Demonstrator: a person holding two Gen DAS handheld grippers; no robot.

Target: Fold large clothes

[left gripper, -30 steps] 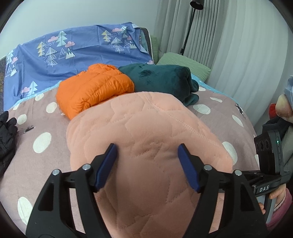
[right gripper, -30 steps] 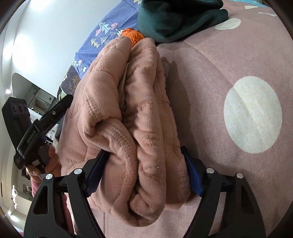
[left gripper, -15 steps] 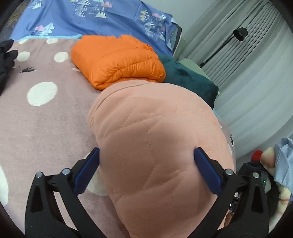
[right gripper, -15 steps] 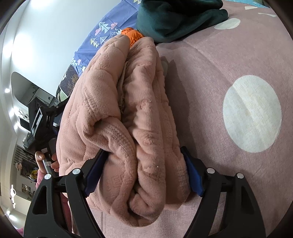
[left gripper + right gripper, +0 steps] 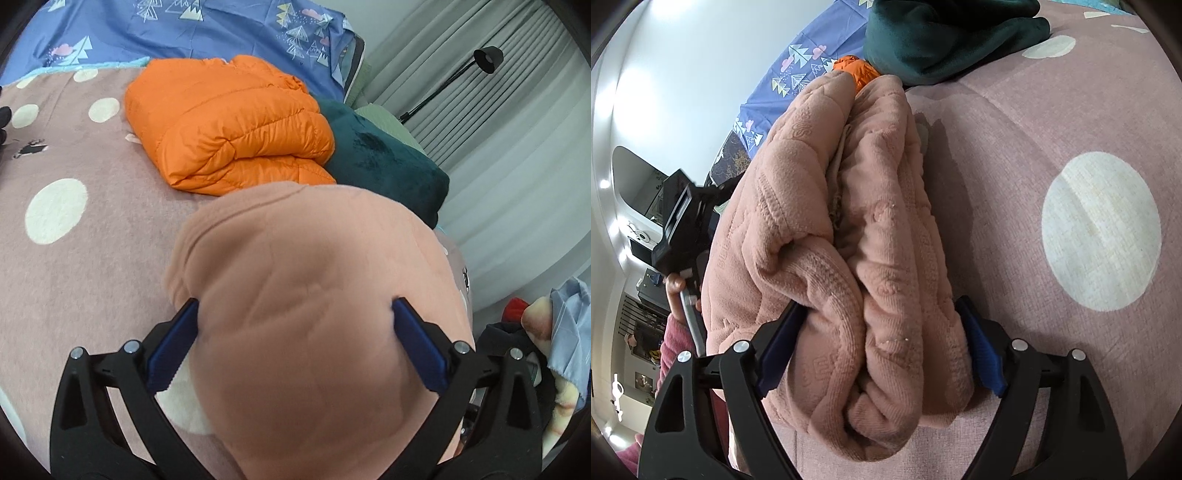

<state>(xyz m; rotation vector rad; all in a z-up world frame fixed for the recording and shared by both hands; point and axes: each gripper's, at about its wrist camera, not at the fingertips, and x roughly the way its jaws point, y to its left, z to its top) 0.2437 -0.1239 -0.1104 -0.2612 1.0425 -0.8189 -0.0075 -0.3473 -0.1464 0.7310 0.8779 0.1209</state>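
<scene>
A thick pink quilted garment (image 5: 314, 314) lies folded in a bundle on the polka-dot bedspread (image 5: 74, 229). My left gripper (image 5: 295, 343) straddles one side of the bundle, its blue pads (image 5: 173, 343) pressed against the fabric. My right gripper (image 5: 882, 350) clamps the folded end of the same garment (image 5: 857, 240), with the layered edges bulging between its blue pads (image 5: 979, 354). The left gripper's handle and the hand on it (image 5: 679, 236) show at the left of the right wrist view.
A folded orange puffer jacket (image 5: 229, 125) and a folded dark green fleece (image 5: 384, 162) lie just beyond the pink bundle. A blue printed sheet (image 5: 184, 33) covers the headboard. Curtains and a floor lamp (image 5: 487, 59) stand to the right. A black garment (image 5: 3, 118) sits at the left edge.
My left gripper has swung left and lower over the bundle, its jaws widening around the fabric. The right gripper has kept its hold and hardly moved.
</scene>
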